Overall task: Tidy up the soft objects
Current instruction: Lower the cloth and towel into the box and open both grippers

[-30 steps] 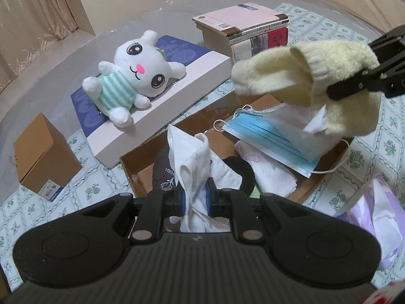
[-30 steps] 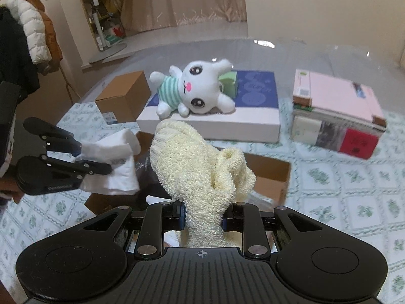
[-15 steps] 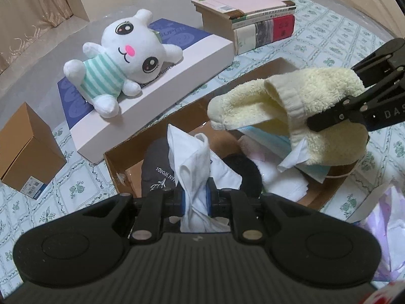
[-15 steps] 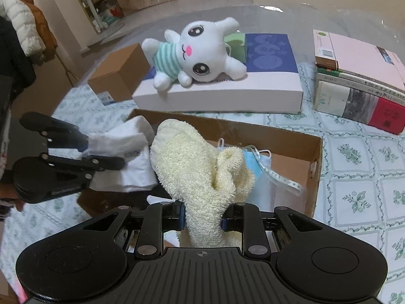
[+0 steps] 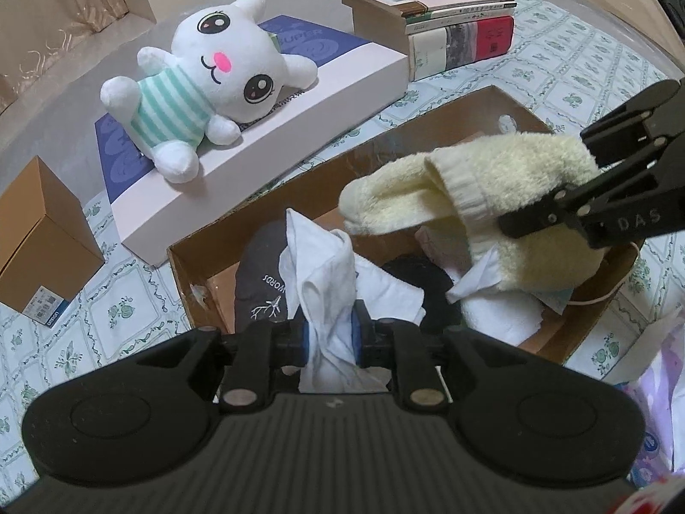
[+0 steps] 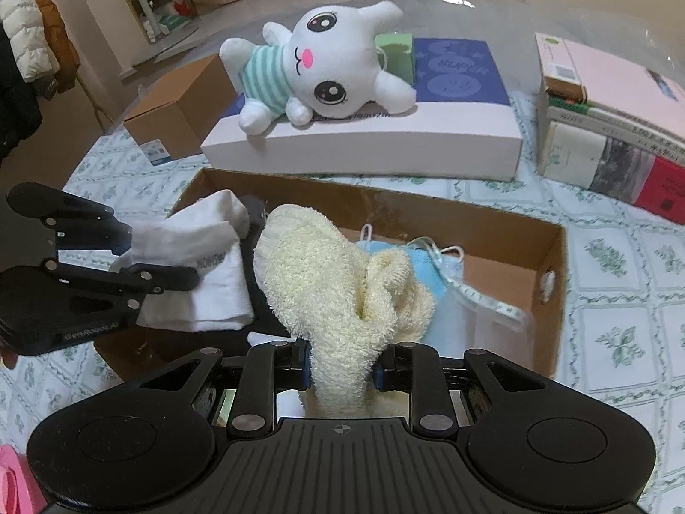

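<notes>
My left gripper (image 5: pixel 329 336) is shut on a white sock (image 5: pixel 323 274) and holds it over the left part of the open cardboard box (image 5: pixel 182 267). My right gripper (image 6: pixel 340 364) is shut on a fluffy cream sock (image 6: pixel 329 295) and holds it over the middle of the same box (image 6: pixel 552 248). The box holds a dark cloth (image 5: pixel 257 287), white cloths and blue face masks (image 6: pixel 432 274). Each gripper shows in the other's view: the right one (image 5: pixel 556 210) with the cream sock (image 5: pixel 492 188), the left one (image 6: pixel 171 265) with the white sock (image 6: pixel 197 265).
A white plush bunny (image 5: pixel 205 85) lies on a flat white and blue box (image 5: pixel 274 154) behind the cardboard box. A stack of books (image 5: pixel 432 30) stands at the back right. A small brown carton (image 5: pixel 38 240) sits to the left. A lilac bag (image 5: pixel 659 394) lies at the right.
Both grippers have come down and forward over the cardboard box with their socks still held. The cream sock now hangs lower, close above the things in the box.
</notes>
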`<state>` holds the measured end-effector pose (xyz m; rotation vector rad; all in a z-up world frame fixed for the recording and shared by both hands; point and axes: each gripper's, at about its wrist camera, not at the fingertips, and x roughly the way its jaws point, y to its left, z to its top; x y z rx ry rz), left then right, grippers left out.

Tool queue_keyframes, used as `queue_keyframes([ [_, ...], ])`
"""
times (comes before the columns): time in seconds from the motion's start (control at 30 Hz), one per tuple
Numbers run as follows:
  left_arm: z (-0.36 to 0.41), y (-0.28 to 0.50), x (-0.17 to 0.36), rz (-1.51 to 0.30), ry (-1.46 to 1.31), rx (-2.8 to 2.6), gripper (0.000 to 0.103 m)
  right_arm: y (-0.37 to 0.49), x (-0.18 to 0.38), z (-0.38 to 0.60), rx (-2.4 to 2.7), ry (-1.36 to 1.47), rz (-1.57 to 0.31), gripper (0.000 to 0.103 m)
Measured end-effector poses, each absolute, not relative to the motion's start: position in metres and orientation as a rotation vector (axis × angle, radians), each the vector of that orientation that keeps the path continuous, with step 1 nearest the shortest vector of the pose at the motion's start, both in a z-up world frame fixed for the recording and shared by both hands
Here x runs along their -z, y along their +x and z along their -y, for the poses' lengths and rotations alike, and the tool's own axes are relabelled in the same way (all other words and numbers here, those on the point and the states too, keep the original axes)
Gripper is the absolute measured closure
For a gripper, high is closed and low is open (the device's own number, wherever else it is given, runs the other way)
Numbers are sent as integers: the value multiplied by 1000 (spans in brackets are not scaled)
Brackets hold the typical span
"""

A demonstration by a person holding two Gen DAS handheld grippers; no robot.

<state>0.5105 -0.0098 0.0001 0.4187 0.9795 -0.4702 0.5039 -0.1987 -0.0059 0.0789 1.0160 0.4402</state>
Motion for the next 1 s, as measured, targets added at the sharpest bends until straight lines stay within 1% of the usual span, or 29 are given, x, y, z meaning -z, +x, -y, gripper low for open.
queue_keyframes([
  [0.13, 9, 512, 3, -979, 410, 466, 82, 506, 9, 194, -435, 68, -1012, 78],
  [0.17, 8, 512, 3, -979, 410, 465, 79, 506, 9, 193, -430, 59, -1009, 77],
  [0.23, 7, 512, 4, -966, 412, 461, 68, 507, 11, 193, -419, 41, -1004, 77],
  [0.27, 7, 512, 5, -962, 409, 461, 58, 507, 13, 192, -415, 33, -1004, 77],
  [0.3, 6, 512, 5, -960, 397, 464, 50, 508, 15, 193, -412, 27, -1007, 77],
  [0.4, 3, 513, 4, -957, 367, 472, 44, 512, 23, 195, -407, 36, -1013, 77],
  [0.5, 0, 513, 3, -951, 354, 466, 42, 516, 28, 198, -408, 59, -1005, 73],
  [0.53, 0, 514, 2, -951, 350, 465, 42, 517, 29, 198, -407, 63, -1000, 69],
  [0.57, -1, 514, 2, -950, 345, 464, 42, 518, 31, 198, -405, 65, -995, 62],
  [0.6, -2, 514, 1, -948, 341, 463, 42, 519, 31, 198, -404, 65, -990, 58],
  [0.67, -4, 513, -1, -944, 336, 462, 42, 520, 31, 198, -397, 66, -973, 41],
  [0.77, -7, 511, -4, -938, 329, 460, 42, 517, 24, 203, -397, 89, -946, 36],
  [1.0, -15, 499, -21, -923, 313, 458, 42, 493, -8, 223, -413, 158, -877, 35],
])
